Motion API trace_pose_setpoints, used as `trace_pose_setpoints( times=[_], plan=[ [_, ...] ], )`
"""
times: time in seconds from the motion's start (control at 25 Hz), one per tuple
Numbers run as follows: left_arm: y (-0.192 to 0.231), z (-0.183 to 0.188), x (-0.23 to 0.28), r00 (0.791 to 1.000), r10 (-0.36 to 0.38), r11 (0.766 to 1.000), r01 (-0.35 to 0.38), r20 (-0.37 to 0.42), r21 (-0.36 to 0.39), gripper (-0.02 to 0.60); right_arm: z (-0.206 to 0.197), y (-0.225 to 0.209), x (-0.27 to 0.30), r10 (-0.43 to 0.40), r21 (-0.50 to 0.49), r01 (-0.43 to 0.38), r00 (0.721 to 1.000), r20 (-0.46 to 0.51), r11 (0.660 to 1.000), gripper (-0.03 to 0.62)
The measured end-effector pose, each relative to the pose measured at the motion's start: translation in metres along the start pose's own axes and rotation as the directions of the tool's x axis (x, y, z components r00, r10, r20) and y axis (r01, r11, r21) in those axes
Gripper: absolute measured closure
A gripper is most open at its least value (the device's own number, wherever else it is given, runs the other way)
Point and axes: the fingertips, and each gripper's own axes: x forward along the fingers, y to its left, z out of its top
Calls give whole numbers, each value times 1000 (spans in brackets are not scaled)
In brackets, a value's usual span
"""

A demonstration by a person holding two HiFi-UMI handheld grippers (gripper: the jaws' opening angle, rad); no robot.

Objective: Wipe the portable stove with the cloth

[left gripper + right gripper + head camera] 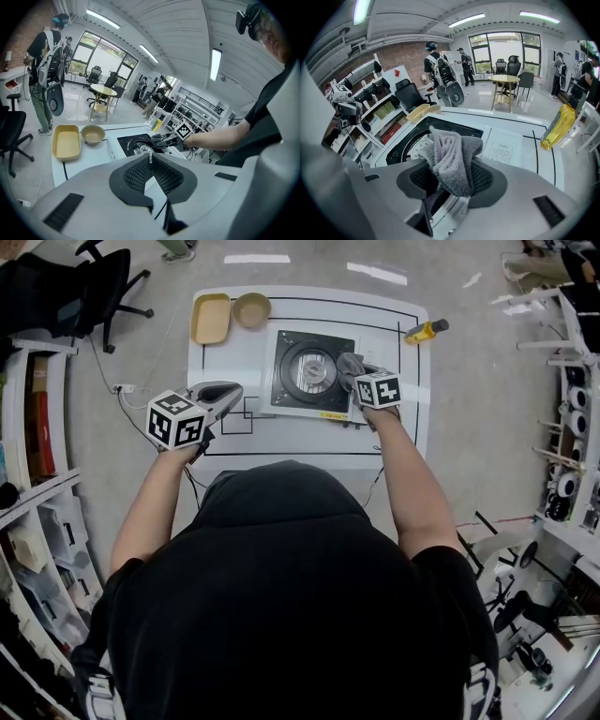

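Head view: stove [312,371] on table [405,423]. Right gripper [356,374] at the stove's right edge, with grey cloth [349,363]. Left gripper [232,390] left of stove.
Left gripper view: jaws together, nothing between them.
Right gripper view: jaws clamped on cloth, over stove.

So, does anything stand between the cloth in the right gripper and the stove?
Nothing visible does. The right gripper holds the cloth in its jaws over the stove's right side, and the stove top is bare. The tray and bowl stand off to the left.
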Motion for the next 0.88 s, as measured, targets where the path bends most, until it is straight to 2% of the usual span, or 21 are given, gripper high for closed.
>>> trace_pose_setpoints(
  times=[0.64,0.88],
  plan=[
    [-17,-3,-5,1000,-28,999,28,1,29,546,-48,40,-16,19,-27,-20,999,-33,999,390],
    [-17,-6,-4,999,-35,999,35,-4,30,546,-57,58,-16,3,-100,-7,999,-42,995,390]
  ],
)
